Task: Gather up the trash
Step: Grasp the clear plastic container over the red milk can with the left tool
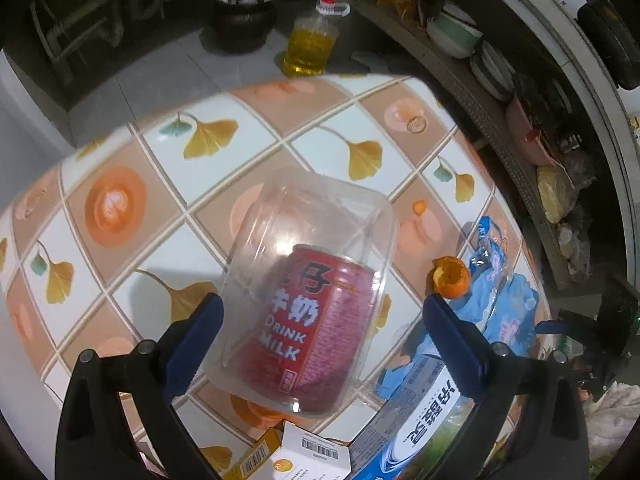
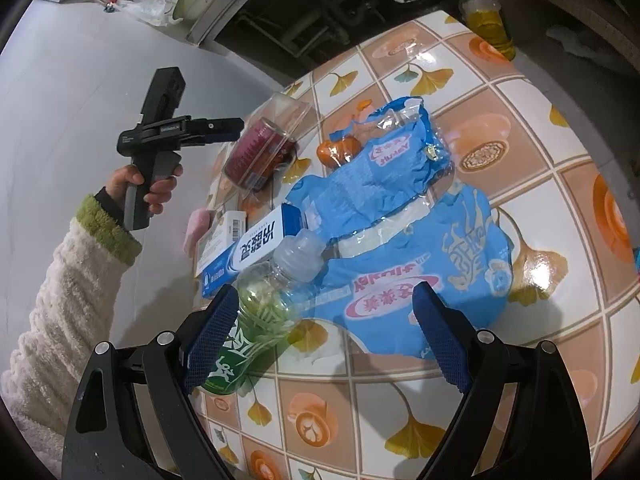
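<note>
Judging by the littered tabletop, you've barely started: your left gripper [image 1: 320,320] hangs spread around the red milk can in its clear plastic tub [image 1: 310,320], your right gripper [image 2: 324,320] spread beside the green plastic bottle [image 2: 260,312] at lower left.

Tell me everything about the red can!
The red can lies on its side on the tablecloth, inside a clear plastic box that wraps around it. It looks like metal, with white Chinese letters and the words DRINK MILK. It sits between the open left gripper's blue fingers, which don't touch it.
</note>
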